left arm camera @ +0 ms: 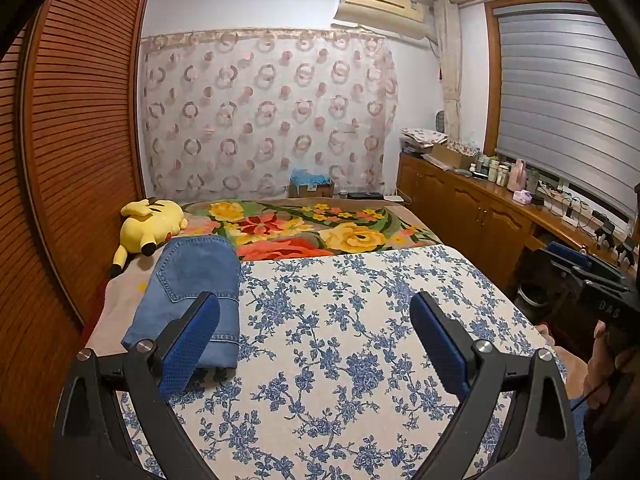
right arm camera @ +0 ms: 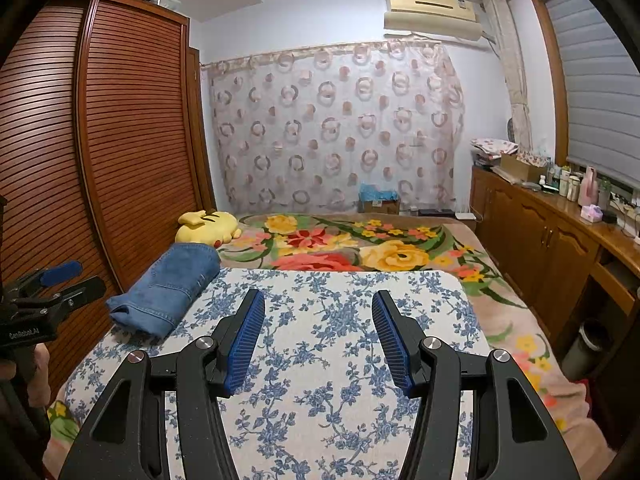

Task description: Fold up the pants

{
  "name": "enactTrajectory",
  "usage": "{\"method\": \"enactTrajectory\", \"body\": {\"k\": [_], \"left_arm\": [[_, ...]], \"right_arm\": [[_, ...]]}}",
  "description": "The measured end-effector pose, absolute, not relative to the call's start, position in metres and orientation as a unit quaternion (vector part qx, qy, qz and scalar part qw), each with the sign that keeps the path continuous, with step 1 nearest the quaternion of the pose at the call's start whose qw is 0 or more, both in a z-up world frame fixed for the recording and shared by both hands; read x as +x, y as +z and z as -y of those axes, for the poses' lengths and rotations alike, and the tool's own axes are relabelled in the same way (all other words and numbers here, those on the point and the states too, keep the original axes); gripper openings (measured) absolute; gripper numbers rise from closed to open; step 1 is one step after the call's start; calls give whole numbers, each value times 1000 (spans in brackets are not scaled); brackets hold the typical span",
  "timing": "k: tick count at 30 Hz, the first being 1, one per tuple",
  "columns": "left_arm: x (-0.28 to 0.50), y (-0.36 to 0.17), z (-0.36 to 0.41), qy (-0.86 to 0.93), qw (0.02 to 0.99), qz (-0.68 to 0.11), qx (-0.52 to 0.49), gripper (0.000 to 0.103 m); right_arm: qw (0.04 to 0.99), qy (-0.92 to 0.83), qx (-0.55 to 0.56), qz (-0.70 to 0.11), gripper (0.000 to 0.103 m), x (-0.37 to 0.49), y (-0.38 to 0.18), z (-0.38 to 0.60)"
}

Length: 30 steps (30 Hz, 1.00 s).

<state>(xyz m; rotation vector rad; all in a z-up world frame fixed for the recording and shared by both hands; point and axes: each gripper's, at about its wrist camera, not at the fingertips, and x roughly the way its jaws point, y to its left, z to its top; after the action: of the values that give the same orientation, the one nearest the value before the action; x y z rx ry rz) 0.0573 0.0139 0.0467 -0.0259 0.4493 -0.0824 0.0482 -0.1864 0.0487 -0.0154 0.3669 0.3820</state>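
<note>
Left wrist view: Looking along the left gripper [left arm camera: 314, 300], jaws standing wide apart and holding nothing. Showing the pants [left arm camera: 192, 280], blue denim, already lying in a compact folded bundle at the far left of the blue-flowered cloth [left arm camera: 340, 320], with one side reaching over onto the blanket [left arm camera: 320, 232]. Sitting just beyond them, a yellow plush toy [left arm camera: 152, 224]. Appearing to overlap the bundle with the left finger, though not showing whether touching.

Right wrist view: Looking along the right gripper [right arm camera: 318, 294], jaws about half open, gripping nothing, hovering over bare flowered cloth. Seeing the other gripper from here at the near left, seemingly lifted clear of the denim.

Left wrist view: Asking how the bundle is likely to be handling.

Right wrist view: Judging it middling in weight, fairly stiff for cloth, rough and not slippery, not at all fragile. Expecting the layers to be sliding apart if lifted by the top layer alone.

Left wrist view: Asking where to be taking hold.

Right wrist view: Suggesting pinching through every layer at the thick stitched hem on the near end, or at the rounded fold on the far end, and supporting both ends together.
</note>
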Motion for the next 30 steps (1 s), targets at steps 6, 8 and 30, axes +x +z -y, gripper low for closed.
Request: {"method": "enactTrajectory", "body": {"k": [6,8,30], "left_arm": [[57,47,-14,-41,974,-222,-14,96],[57,47,-14,-41,974,-222,-13,96],[56,46,-14,-41,974,-221,-14,96]], "right_arm": [[965,189,-9,-181,58,48,49,186],[965,189,-9,-180,58,48,48,186],[965,190,-9,-180,58,49,48,185]]}}
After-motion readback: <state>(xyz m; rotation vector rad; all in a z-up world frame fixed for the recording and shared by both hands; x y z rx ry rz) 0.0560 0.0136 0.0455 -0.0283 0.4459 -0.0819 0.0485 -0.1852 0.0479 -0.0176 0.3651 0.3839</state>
